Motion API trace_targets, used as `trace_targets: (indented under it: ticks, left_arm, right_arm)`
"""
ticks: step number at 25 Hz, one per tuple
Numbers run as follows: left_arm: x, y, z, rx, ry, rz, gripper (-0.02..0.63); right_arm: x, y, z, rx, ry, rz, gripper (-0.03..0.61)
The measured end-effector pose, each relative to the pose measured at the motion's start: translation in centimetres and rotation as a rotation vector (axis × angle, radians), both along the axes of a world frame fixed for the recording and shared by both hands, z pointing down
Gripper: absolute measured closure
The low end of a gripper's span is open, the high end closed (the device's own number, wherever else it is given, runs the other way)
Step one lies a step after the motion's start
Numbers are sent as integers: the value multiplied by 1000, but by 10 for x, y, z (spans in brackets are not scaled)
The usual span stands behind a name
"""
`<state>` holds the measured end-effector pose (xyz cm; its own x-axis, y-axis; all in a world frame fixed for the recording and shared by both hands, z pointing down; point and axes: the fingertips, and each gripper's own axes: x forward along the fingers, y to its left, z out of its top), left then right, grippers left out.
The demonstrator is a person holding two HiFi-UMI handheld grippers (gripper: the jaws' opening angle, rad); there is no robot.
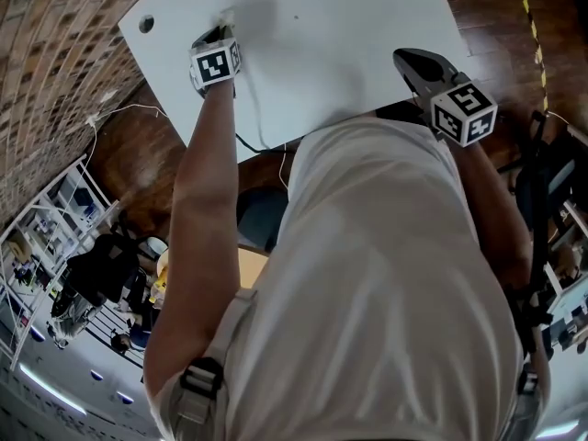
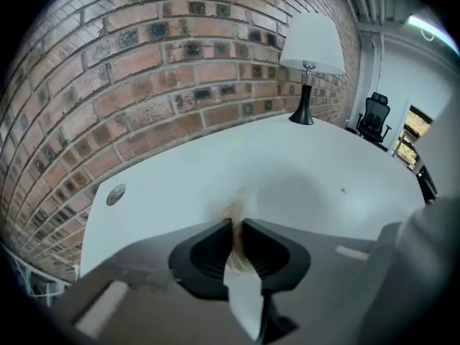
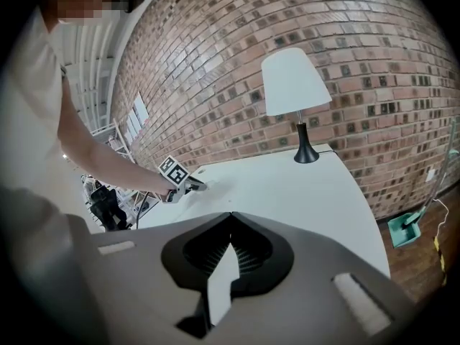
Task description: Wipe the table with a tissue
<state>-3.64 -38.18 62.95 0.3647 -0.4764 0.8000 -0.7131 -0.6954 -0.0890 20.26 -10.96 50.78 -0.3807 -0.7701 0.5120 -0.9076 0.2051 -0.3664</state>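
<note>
- left gripper (image 2: 237, 225): jaws nearly together, clamped on a white tissue (image 2: 241, 293). the tail of the tissue trails back between the jaws, and its front end pokes out past the tips onto the white table (image 2: 323, 164).
- gripper is pitched steeply down so the tissue tip is what meets the surface, not the jaws. reads as mid-wipe.
- tissue location: far-left part of the table, near the round cable grommet (image 2: 115, 194) and near the left edge.
- tissue tip looks brownish. could be picked-up dirt or a smear on the table under it, the view is too blurred to tell which.
- right gripper (image 3: 230, 214): jaw tips closed against each other, nothing between them. only the table shows through the gap behind the tips.
- it hangs over the near-right part of the table, well apart from the tissue. likely parked out of the wipe path, since one gripper is enough for this job.
- table lamp (image 3: 295, 81) stands at the far end, well clear of the wiping area, so no need to work around it yet.
- containers: none on the table. a teal tray-like thing (image 3: 402, 230) sits on the floor off the right side. probably a dustpan or small bin, contents not visible.
</note>
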Motion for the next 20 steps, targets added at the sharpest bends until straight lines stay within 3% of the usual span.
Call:
trace_targets:
  ticks: [7,13,15,18,20]
  left_arm:
    - [22,40,15,-13,-39,100,560]
    - [36,72,15,-34,-11,101,560]
    - [43,84,11,-77,29,90,560]
    - [59,106,6,-190,168,72,561]
    - [72,117,-7,-211,225,68,560]
  right_arm:
    - [-4,-12,-1,12,-20,-57,571]
    - [-1,-21,-3,22,-29,-95,571]
    - [0,-20,-4,29,-32,-107,571]
    - [4,-20,-8,39,-37,-120,571]
    - [8,-20,-8,42,-41,-127,571]
